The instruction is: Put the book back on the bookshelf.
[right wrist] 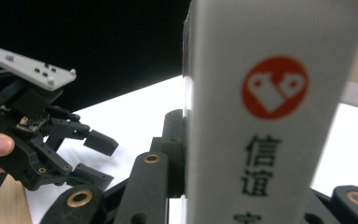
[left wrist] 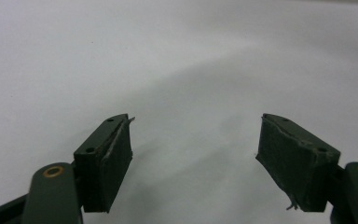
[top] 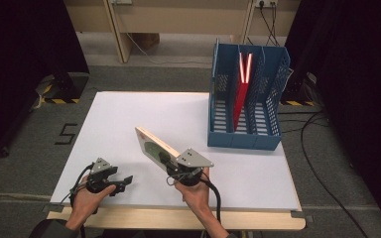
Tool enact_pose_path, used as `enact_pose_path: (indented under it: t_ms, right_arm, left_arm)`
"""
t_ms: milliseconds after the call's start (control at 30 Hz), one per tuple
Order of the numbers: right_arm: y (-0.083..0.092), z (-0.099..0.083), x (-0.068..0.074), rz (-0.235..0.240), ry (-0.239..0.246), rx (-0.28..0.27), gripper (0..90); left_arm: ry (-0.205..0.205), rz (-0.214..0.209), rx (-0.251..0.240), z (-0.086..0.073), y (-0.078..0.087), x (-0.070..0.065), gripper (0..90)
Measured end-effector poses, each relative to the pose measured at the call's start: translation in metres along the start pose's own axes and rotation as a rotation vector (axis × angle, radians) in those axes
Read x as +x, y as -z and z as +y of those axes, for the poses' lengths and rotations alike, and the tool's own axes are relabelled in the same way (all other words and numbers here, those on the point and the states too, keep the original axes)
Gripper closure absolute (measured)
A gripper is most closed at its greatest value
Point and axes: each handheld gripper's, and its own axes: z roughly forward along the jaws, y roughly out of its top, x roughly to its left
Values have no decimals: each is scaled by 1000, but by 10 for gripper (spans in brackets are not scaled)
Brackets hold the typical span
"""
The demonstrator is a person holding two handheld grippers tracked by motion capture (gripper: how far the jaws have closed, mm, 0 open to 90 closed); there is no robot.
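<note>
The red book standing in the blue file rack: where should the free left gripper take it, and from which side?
Probably by its top edge, coming from above. The red book stands on end, leaning in a middle slot of the blue plastic file rack; the dividers cover its faces, leaving the top exposed. The left gripper is open and empty.

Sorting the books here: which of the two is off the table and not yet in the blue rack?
The white book with the green cover picture, clamped in the right tool above the white table top. The red book already stands in the blue plastic rack.
</note>
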Motion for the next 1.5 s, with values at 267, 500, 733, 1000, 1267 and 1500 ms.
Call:
enact_pose_path:
  t_ms: [267,500,733,1000,1267,1500]
  right_arm:
    - [37,11,-12,-36,-6,-28,759]
    - [75,18,-22,-76,7,-13,759]
    - [107,18,-36,-120,-10,-23,759]
    - [151,19,-59,-222,-45,-44,759]
    - [192,26,-85,-354,-63,-66,759]
    - [213,36,-117,-486,-77,-79,759]
  left_arm:
    - [-10,5,12,0,-4,-1,225]
    - [-2,17,13,0,-5,0,174]
    - [-11,29,25,0,-4,5,168]
    - [-27,42,40,0,-7,6,166]
    - [-25,59,30,1,-7,10,166]
    - [-18,75,34,1,-8,15,166]
